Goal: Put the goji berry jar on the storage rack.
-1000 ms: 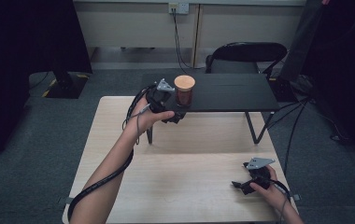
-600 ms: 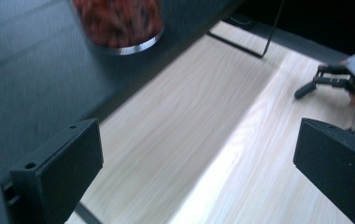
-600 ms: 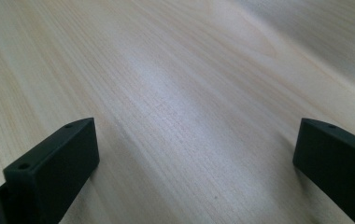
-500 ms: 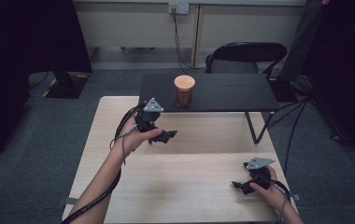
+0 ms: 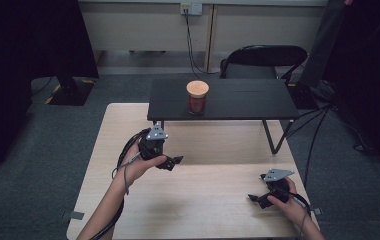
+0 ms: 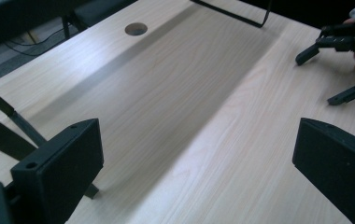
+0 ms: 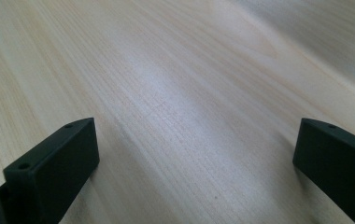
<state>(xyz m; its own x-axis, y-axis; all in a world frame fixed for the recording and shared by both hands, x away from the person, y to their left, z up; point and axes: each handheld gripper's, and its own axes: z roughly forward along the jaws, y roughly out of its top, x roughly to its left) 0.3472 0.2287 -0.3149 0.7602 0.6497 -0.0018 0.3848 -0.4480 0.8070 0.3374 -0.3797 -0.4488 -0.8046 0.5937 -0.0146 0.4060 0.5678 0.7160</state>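
My left gripper (image 5: 170, 162): held above the wooden table (image 5: 213, 210), at about 9 o'clock from the table's middle; jaws spread wide, nothing between them.
Left gripper view: my two black jaws stand far apart at the bottom corners, bare wood grain between them; a round hole (image 6: 136, 29) in the tabletop sits at 11 o'clock.
My right gripper (image 5: 259, 197): low over the table near its front right corner, at about 4 o'clock from the middle; jaws wide apart, holding nothing.
Right gripper view: both jaws at the bottom corners, plain wood between them.
Seen from my left gripper: my right gripper (image 6: 327, 74) at 2 o'clock, its jaws parted.
Jar (image 5: 197, 97): dark contents, tan round lid, upright on the black shelf (image 5: 248, 100) at 12 o'clock, well apart from both grippers.
Chair (image 5: 263, 57): behind the shelf, at 1 o'clock.
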